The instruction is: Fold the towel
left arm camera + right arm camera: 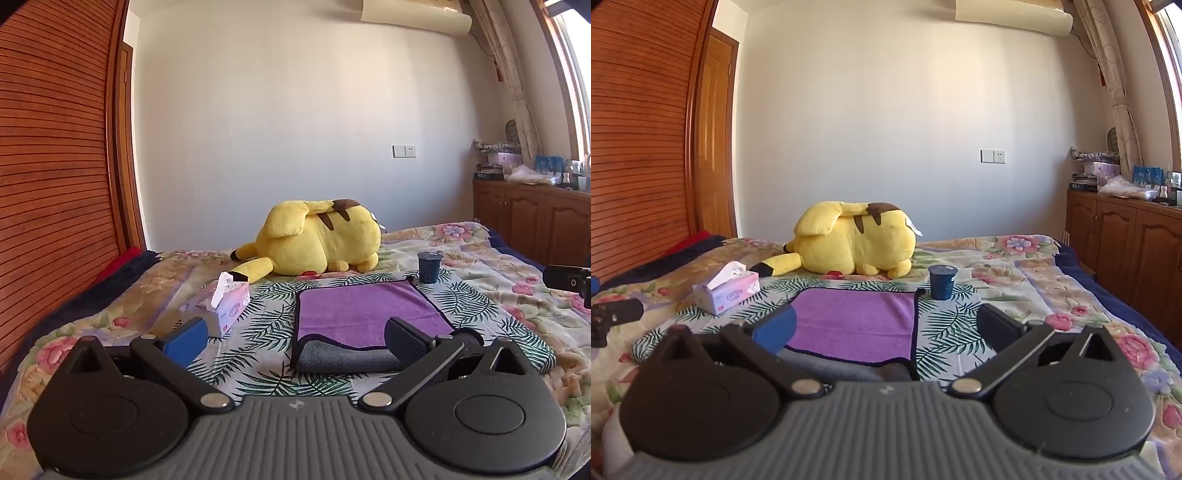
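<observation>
The towel (pixel 364 314) lies flat on a leaf-print cloth (pixel 258 332) spread over the bed (pixel 480 266), purple face up, with a dark bound edge all round. Along its near side a grey layer (pixel 343 356) shows under the purple — it looks already doubled once, the fold rounded and thick at the front. It should handle as soft, light pile: no stiffness, some cling between the layers, and a tendency to sag between two held points. The bound edge is the firmest part, so the near corners, where both layers meet, look like the places to pinch; a shallow bite may catch only the top layer.

The left gripper (pixel 295 339) is spread wide and holds nothing, low in front of the towel's near-left corner. The right gripper (pixel 886 332) is likewise wide apart and empty, by the near-right corner, its blue finger (pixel 774 328) over the towel.

Just beyond the far right corner stands a dark cup (pixel 942 282) — apparently touching or nearly so, and worth minding if that edge is dragged. A tissue box (pixel 727 293) sits to the left, clear of the towel, and a yellow plush (pixel 855 242) lies further back.
</observation>
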`<state>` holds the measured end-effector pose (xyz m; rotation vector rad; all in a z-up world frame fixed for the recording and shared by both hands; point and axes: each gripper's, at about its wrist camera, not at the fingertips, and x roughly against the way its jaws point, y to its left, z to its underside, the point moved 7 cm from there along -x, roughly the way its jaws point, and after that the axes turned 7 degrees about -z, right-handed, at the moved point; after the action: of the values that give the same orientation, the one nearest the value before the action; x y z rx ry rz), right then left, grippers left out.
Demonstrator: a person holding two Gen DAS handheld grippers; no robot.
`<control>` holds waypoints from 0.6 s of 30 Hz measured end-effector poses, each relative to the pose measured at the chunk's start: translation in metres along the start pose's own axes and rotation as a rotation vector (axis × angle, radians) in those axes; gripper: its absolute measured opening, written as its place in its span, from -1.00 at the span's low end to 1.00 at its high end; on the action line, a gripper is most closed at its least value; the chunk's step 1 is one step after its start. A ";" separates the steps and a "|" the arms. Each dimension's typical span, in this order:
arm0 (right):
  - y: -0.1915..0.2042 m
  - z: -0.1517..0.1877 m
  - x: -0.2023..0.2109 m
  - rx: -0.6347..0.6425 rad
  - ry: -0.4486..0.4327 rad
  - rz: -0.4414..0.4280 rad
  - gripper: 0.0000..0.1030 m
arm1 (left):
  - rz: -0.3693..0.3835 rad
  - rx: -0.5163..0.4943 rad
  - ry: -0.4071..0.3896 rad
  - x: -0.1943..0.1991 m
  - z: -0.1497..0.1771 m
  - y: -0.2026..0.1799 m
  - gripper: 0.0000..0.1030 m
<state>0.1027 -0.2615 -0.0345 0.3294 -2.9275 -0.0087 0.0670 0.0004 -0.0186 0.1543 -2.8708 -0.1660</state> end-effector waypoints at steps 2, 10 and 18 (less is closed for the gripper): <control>0.000 0.000 0.000 -0.003 0.002 -0.001 1.00 | -0.006 -0.015 0.006 -0.001 0.000 -0.003 0.69; 0.000 0.001 -0.001 -0.007 0.006 -0.001 1.00 | -0.005 -0.007 0.002 -0.001 0.000 -0.001 0.69; 0.001 0.000 0.000 -0.006 0.008 -0.001 1.00 | -0.004 -0.006 0.002 -0.001 0.000 0.000 0.69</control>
<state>0.1029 -0.2605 -0.0351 0.3295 -2.9187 -0.0159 0.0677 0.0004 -0.0190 0.1586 -2.8675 -0.1744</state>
